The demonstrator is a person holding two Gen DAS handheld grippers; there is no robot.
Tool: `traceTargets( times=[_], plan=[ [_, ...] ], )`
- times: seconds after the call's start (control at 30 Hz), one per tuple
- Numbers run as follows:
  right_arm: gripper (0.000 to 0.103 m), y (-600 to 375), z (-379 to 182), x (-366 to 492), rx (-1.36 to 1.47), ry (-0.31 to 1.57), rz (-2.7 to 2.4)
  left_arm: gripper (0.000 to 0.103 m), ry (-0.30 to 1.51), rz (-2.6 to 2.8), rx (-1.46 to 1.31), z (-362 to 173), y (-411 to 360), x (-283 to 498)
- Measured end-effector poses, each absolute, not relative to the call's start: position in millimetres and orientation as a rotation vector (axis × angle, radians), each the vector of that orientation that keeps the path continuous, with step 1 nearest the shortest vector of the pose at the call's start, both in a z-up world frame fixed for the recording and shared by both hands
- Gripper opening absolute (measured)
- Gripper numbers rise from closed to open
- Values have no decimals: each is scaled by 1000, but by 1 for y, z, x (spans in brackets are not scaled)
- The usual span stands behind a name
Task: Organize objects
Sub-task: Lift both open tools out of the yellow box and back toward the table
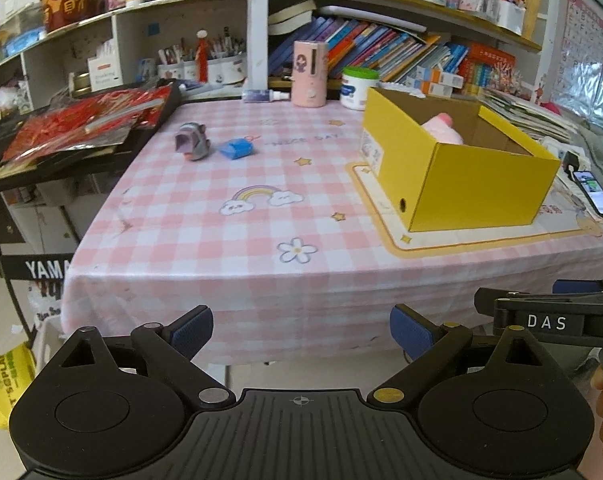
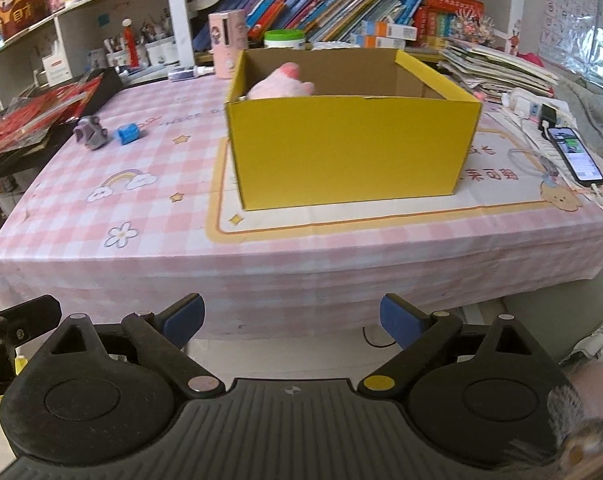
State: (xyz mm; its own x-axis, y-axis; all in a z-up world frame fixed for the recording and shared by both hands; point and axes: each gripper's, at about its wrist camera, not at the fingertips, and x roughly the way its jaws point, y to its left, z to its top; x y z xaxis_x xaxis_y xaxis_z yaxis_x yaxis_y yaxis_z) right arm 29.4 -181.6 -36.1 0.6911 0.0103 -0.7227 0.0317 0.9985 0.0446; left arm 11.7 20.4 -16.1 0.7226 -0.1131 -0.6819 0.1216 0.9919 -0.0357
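Note:
A yellow cardboard box stands open on a mat on the pink checked table. A pink plush toy lies inside it. A grey toy and a small blue object lie on the table's far left. My left gripper is open and empty, held in front of the table's near edge. My right gripper is also open and empty, short of the near edge, facing the box.
A pink canister and a white tub stand at the back by the bookshelves. Red packets lie on a black keyboard at left. A phone with cables lies at the table's right edge.

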Motion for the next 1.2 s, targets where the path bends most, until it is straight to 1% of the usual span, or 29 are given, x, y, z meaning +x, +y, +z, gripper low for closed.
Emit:
traceTargets(
  times=[0.37,1.2],
  plan=[
    [95,-151,-38,32,46,824,57,97,760,-87,4,-17,47,5],
    [96,-95,-26,49,-2,778,153,97,714,-3,-42,-10,96,7]
  ],
)
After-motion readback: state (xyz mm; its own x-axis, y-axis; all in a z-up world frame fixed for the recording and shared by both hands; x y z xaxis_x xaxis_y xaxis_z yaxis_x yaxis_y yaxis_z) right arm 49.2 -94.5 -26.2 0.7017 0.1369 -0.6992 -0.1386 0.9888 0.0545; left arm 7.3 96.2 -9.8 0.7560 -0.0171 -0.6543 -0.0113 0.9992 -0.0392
